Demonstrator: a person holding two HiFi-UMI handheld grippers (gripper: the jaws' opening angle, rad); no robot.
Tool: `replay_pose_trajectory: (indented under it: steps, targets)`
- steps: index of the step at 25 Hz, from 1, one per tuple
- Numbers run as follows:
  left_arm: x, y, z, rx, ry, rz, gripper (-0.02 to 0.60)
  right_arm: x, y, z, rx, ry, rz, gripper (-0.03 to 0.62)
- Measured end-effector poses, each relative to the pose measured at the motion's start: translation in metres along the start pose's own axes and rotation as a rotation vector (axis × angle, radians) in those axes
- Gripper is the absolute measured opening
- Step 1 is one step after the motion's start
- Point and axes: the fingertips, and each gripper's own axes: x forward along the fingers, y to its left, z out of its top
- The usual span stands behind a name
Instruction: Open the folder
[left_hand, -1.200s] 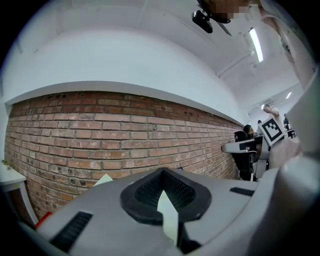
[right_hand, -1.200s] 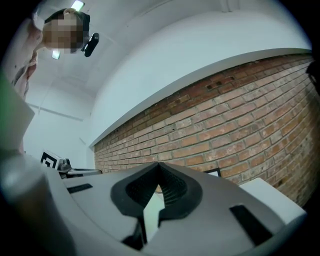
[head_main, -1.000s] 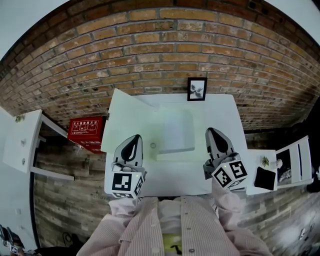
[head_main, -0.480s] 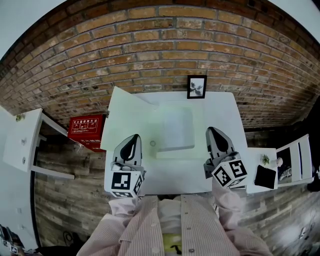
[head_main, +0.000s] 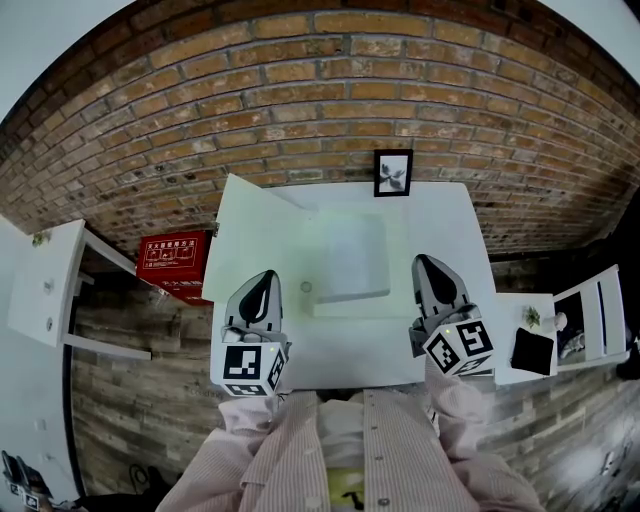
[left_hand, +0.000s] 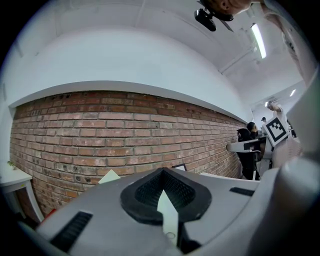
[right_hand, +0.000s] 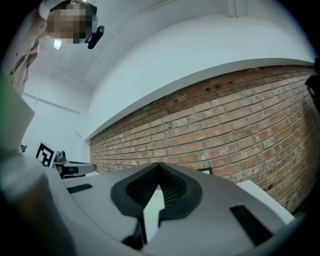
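On the white table (head_main: 440, 225) the translucent folder (head_main: 346, 255) lies flat; we hold our left gripper (head_main: 263, 276) at its 8 o'clock and our right gripper (head_main: 425, 262) at 4 o'clock, both with jaws pressed together, empty.

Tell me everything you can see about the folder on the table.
The folder is a pale, faintly greenish rectangle, seemingly thin plastic. It lies flat and looks closed, about mid-way across the white table. A lighter strip runs along its near edge. A small round thing sits by its left edge; whether it is attached is unclear. Nothing rests on the folder.
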Motion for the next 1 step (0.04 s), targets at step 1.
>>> replay_pose_trajectory:
  steps: [1]
  targets:
    - [0.0001, 0.0005, 0.0001, 0.000, 0.001, 0.001, -0.006, -0.0003, -0.0003, -0.0008, -0.003, 0.001, -0.003, 0.003]
